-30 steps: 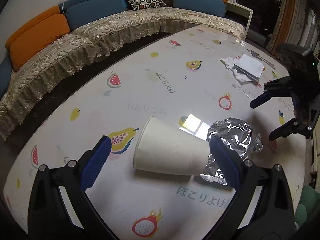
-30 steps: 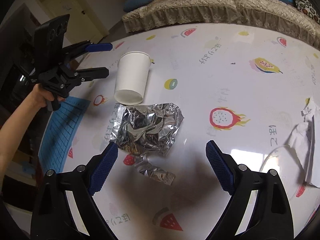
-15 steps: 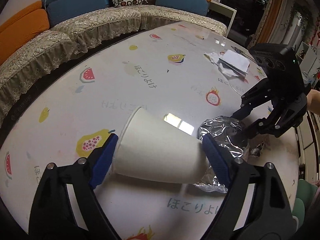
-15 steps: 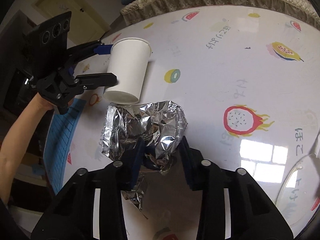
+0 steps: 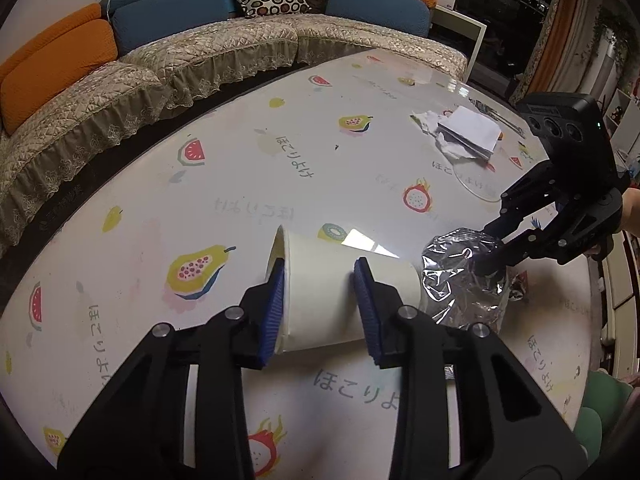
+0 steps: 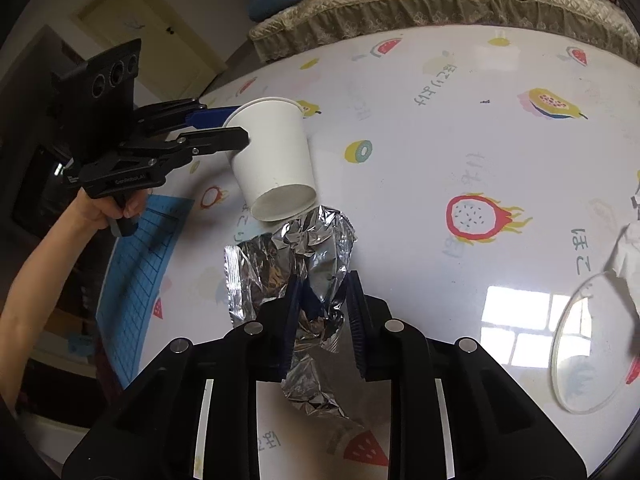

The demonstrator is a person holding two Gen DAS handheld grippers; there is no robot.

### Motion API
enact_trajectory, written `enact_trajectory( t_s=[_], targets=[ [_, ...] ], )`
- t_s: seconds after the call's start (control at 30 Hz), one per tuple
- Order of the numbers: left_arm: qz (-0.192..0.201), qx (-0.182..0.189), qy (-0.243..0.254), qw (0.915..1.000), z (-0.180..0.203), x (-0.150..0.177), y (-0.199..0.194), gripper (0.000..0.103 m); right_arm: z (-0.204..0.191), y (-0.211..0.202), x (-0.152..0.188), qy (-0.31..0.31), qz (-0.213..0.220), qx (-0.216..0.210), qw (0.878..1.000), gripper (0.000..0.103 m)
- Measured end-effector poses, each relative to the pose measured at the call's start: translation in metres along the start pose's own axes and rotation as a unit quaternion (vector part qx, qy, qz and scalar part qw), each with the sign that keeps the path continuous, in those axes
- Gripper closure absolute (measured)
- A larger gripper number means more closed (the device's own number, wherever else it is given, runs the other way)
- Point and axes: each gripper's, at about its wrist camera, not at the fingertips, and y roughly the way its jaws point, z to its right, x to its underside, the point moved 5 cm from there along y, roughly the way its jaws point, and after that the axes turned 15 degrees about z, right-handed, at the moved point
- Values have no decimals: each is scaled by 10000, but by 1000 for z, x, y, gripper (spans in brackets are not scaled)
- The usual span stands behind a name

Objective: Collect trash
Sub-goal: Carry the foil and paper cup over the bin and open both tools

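A white paper cup [image 5: 344,296] lies tipped, its rim to the left. My left gripper [image 5: 320,308] is shut on the cup near its rim; it also shows in the right wrist view [image 6: 240,128], holding the cup [image 6: 276,164] lifted off the table. Crumpled silver foil [image 5: 464,280] sits right at the cup's base. My right gripper [image 6: 322,308] is shut on the foil [image 6: 304,256], and shows in the left wrist view [image 5: 488,248] pinching it from the right.
The round table [image 5: 240,160] has a white fruit-print cover. Crumpled tissue and a white pad [image 5: 468,132] lie at the far right, with a clear round disc [image 6: 592,344] nearby. A blue mat [image 6: 140,280] lies at the table's edge. A sofa [image 5: 200,52] curves behind.
Both grippers moved in and shut: the left one on the paper cup, the right one on the foil. The cup has been lifted and tilted.
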Motion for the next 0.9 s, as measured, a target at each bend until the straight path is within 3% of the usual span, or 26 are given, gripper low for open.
enact_trajectory(
  t_s=[0.33,0.47,0.53,0.73,0.9],
  targets=[
    [141,-114,-296,9994,18,2,-21,90,-2,-38,13,79,228,67,9997,86],
    [31,-121,-145,9998,43,0,-28,101,0,-60,19,82,350,140,9993,87],
    [-32,-171,-15,9998,58,-3,-30,101,0,-76,21,120,457,161,9988,88],
    [-179,14,249,9995,119,-14,-36,101,-1,-150,45,148,799,322,9962,88],
    [-157,641,712,9953,216,-30,-42,101,4,-240,99,188,1027,648,9924,88]
  ],
)
